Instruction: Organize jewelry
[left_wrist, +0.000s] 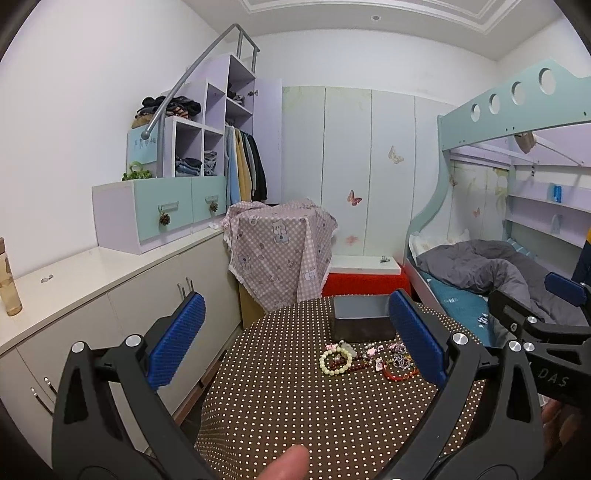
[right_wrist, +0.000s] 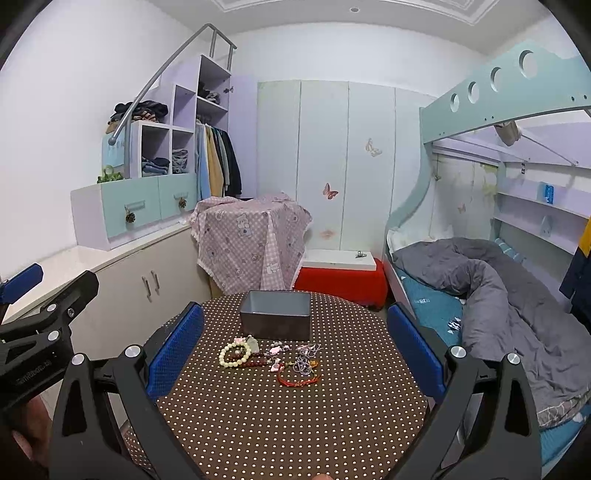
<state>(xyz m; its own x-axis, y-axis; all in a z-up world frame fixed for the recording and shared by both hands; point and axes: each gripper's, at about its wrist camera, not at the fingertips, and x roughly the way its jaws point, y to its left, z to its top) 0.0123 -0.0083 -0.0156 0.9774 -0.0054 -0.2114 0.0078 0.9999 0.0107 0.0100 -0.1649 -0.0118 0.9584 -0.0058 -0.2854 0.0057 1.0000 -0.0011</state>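
Wide-open polka-dot table (right_wrist: 295, 424) on the near side of the grey box (right_wrist: 275, 319): bare cloth all the way from the near edge up to the jewelry pile (right_wrist: 273, 360), nothing blocking a low approach. The pile itself sits just in front of the box, cream bead bracelet (right_wrist: 233, 354) at its left end, red cord bracelet (right_wrist: 297, 379) nearest us. Left and right of the box, bare cloth again. Box top is open. Behind the box the table ends, with a draped pink cloth (right_wrist: 251, 236) standing beyond.
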